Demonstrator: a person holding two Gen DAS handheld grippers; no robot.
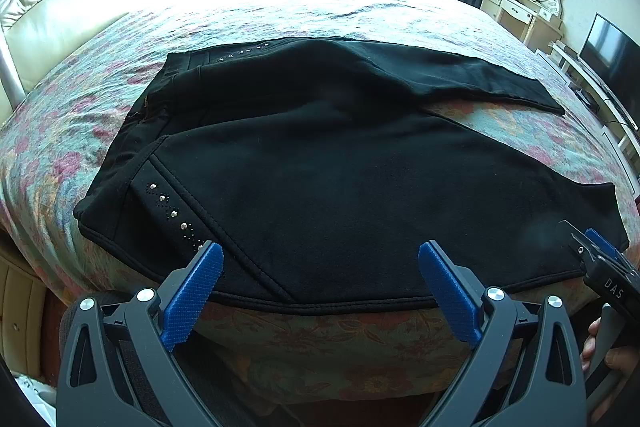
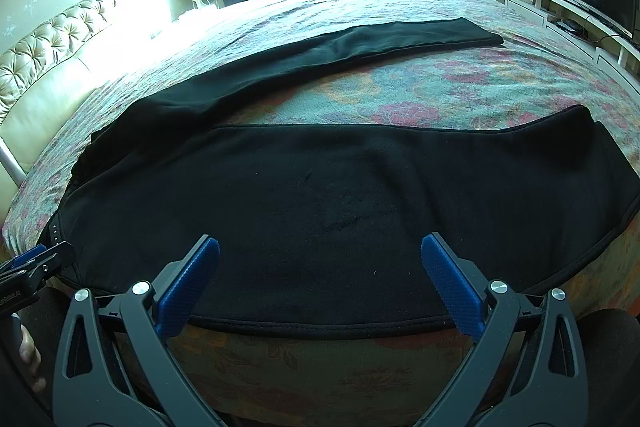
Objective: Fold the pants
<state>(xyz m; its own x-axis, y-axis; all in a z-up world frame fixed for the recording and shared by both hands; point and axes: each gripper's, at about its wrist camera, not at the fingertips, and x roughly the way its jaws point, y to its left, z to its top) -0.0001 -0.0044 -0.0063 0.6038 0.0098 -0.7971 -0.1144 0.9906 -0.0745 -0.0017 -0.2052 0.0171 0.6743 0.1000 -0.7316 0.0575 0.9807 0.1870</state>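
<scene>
On the floral bedspread we find the black pants laid flat, waistband to the left, both legs running right and splayed apart, the near leg along the bed's front edge. The left gripper hovers at that near edge beside the studded pocket trim, jaws wide and holding nothing. The right gripper stands further along the near leg, jaws likewise wide and empty.

Risks, in our judgement: a pinch may catch only the top layer, or take bedspread with it, since hem and cover lie touching; uneven lifts would skew the fold.

The left view alone shows the waistband and studs clearly; the right view alone shows the far leg out to its cuff and the near leg's end.
</scene>
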